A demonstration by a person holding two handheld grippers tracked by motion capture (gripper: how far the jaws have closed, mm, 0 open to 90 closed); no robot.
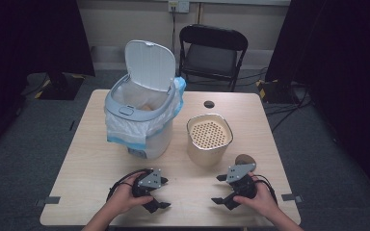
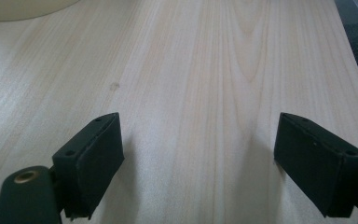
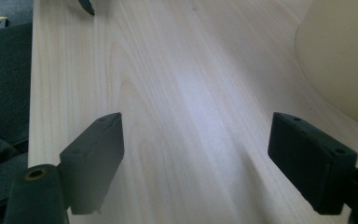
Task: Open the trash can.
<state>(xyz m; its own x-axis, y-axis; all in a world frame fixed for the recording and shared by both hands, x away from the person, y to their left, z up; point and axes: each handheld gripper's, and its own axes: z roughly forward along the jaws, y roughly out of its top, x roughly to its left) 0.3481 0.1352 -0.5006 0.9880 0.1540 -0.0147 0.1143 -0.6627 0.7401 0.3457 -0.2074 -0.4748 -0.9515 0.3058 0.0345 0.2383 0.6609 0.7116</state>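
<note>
My left gripper (image 1: 163, 193) lies low over the near left part of the wooden table (image 1: 86, 159), held by a hand, jaws pointing right. In its own view the left gripper (image 2: 198, 158) stands open over bare wood. My right gripper (image 1: 220, 189) is at the near right, jaws pointing left toward the other one. The right gripper (image 3: 196, 158) is open too, with nothing between its pads. A small brown round object (image 1: 244, 159) sits on the table just behind the right hand.
A grey-white bin (image 1: 142, 113) with a raised lid and a plastic liner stands at the back left. A cream pot (image 1: 209, 139) with a perforated insert is at centre right, also seen as the cream pot (image 3: 340, 56). A black folding chair (image 1: 212, 53) stands beyond the table.
</note>
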